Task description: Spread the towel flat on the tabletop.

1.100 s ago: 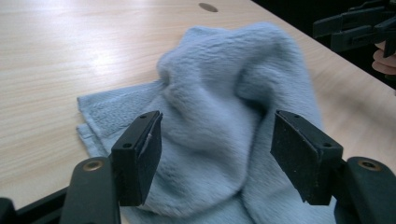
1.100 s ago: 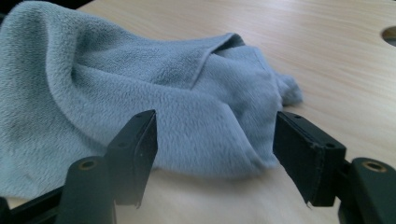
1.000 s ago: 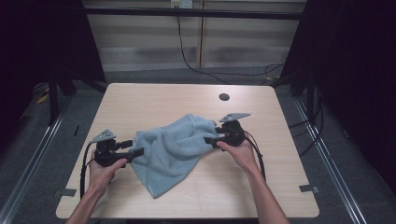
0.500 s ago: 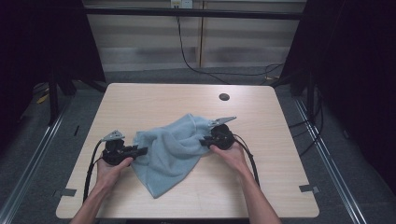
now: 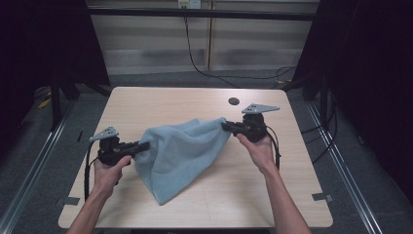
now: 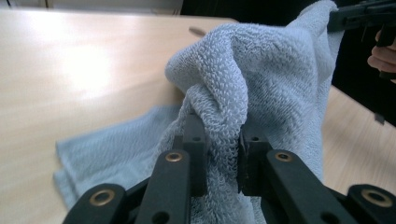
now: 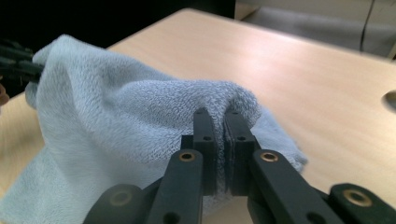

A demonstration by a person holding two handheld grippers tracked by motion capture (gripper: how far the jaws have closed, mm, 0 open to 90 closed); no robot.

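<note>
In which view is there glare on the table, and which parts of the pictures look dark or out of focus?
Left gripper view: strong glare whitens the wooden table; the blue towel is sharp, the far right gripper soft. Right gripper view: milder sheen on the table's far part, dark upper left corner. High view: even light on the table, nearly black surroundings at both sides.

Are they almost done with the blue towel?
Not nearly. Done: each claw, left and right, has just been closing and now pinches an edge of the towel. In hand: the towel hangs stretched between them, its lower corner resting on the table. Left: probably spreading or folding it; it is bunched, not folded yet.
</note>
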